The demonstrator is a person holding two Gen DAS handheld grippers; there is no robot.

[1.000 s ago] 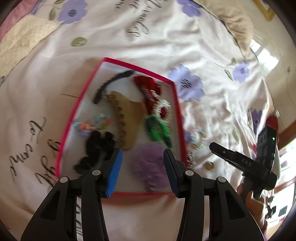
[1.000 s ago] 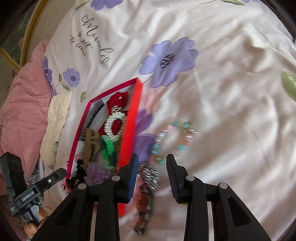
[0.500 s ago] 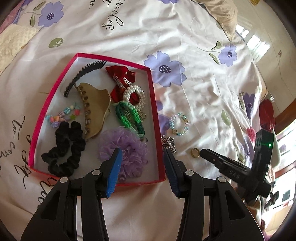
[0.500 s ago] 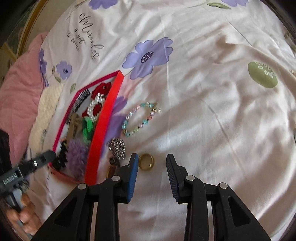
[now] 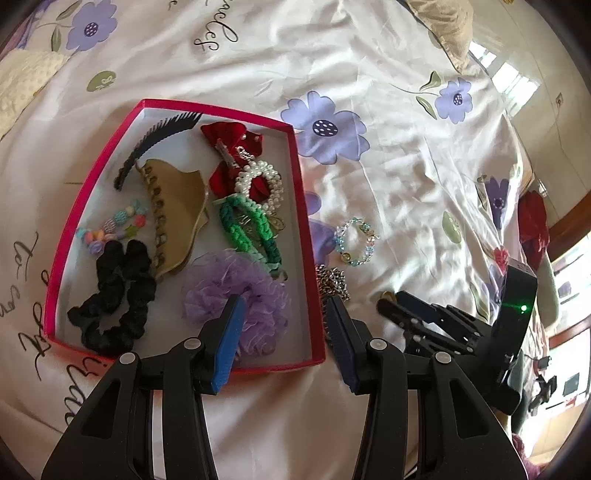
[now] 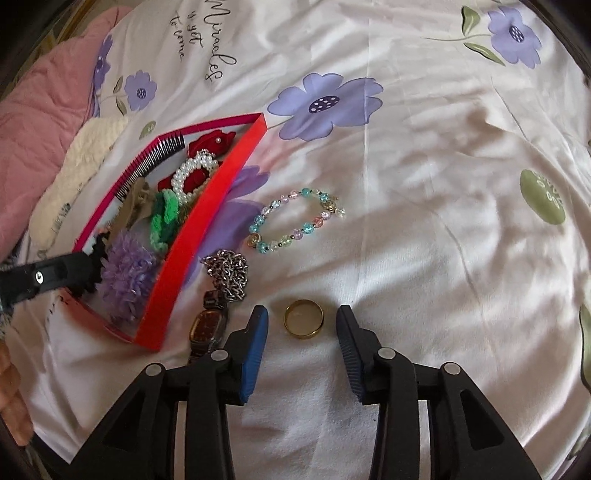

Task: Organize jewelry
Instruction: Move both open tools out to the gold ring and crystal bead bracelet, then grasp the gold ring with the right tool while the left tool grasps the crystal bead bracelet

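A gold ring [image 6: 303,318] lies on the flowered bedsheet between the fingers of my right gripper [image 6: 301,309]. Its jaws are closing and the pads stand clear of the ring. To the ring's left lie a watch [image 6: 207,326] and a silver chain [image 6: 229,273], with a pastel bead bracelet [image 6: 295,221] beyond. The red box [image 5: 295,192] holds a purple scrunchie [image 5: 221,284], a black scrunchie [image 5: 118,291], a tan claw clip [image 5: 177,210] and other hair pieces. My left gripper [image 5: 284,302] hovers open and empty over the box's near right corner.
A pink blanket [image 6: 44,92] and a cream cloth [image 6: 85,155] lie beyond the box. A beige pillow [image 5: 443,22] sits at the far end of the bed. A person's hand [image 6: 11,398] shows at the left edge of the right wrist view.
My right gripper has slid from over the chain and watch to the gold ring, which now lies between its fingers. The left gripper has shifted across the box toward its near right corner.
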